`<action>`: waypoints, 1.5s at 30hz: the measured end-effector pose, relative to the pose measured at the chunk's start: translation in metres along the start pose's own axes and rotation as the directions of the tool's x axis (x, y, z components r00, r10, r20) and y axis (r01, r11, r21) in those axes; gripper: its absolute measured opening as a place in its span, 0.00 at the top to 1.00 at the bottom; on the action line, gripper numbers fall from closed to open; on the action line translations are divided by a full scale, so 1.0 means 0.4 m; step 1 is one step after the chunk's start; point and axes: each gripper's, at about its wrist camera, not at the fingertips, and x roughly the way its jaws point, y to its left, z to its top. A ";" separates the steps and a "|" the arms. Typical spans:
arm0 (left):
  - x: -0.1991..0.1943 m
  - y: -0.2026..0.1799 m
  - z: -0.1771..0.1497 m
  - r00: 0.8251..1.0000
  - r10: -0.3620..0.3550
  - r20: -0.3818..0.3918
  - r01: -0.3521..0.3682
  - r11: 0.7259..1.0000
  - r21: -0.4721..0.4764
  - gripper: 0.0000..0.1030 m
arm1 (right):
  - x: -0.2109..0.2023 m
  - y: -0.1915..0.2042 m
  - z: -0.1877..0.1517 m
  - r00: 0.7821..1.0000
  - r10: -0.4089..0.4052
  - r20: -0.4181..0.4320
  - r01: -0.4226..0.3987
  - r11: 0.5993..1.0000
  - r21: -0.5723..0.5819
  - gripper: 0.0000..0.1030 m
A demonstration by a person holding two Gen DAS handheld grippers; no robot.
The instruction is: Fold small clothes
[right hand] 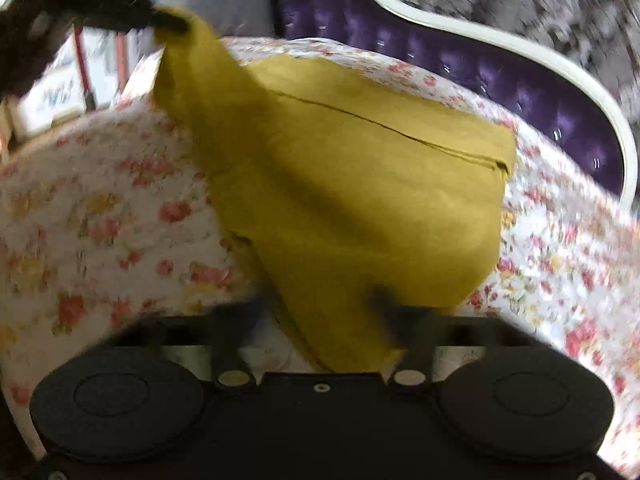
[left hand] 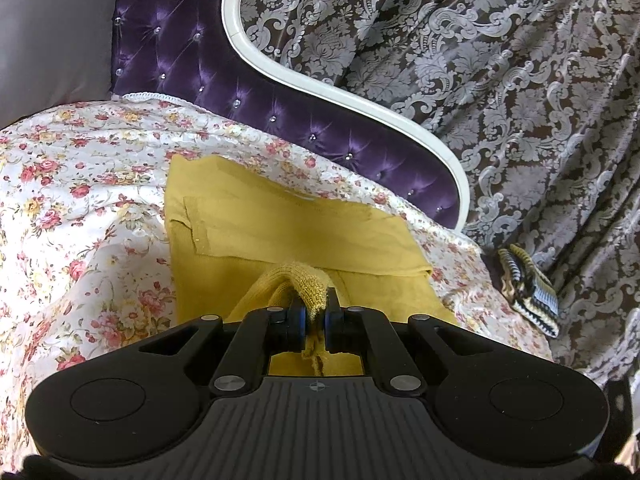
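With the left gripper [left hand: 316, 320] pinched on the mustard garment's [left hand: 280, 224] ribbed hem above the bed [left hand: 80, 200] and the right gripper's [right hand: 332, 320] grip blurred beyond telling, uneven lifting could skew the fold.

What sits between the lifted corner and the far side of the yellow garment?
Nothing visible. The left gripper pinches the yellow garment corner, and only its own flat cloth on the floral bedspread lies ahead.

A purple button-tufted headboard [left hand: 224, 64] with a curved white frame [left hand: 352, 100] stands behind a bed covered in a floral bedspread [left hand: 80, 200]. Brown curtains with grey damask pattern [left hand: 500, 80] hang just beside it.
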 end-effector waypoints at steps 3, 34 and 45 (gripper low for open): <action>-0.002 0.005 0.002 1.000 -0.002 0.002 0.003 1.000 -0.005 0.93 | -0.003 -0.027 0.014 1.000 -0.011 0.008 0.011 0.999 0.035 0.91; 0.463 0.213 0.361 0.988 0.123 -0.092 -0.123 0.992 0.007 0.67 | 0.528 -0.522 0.486 0.998 -0.055 0.044 0.043 0.972 0.232 0.81; 0.392 0.268 0.365 0.971 0.239 -0.005 -0.239 0.970 0.036 0.48 | 0.427 -0.606 0.409 0.964 -0.179 0.195 0.079 0.898 0.434 0.41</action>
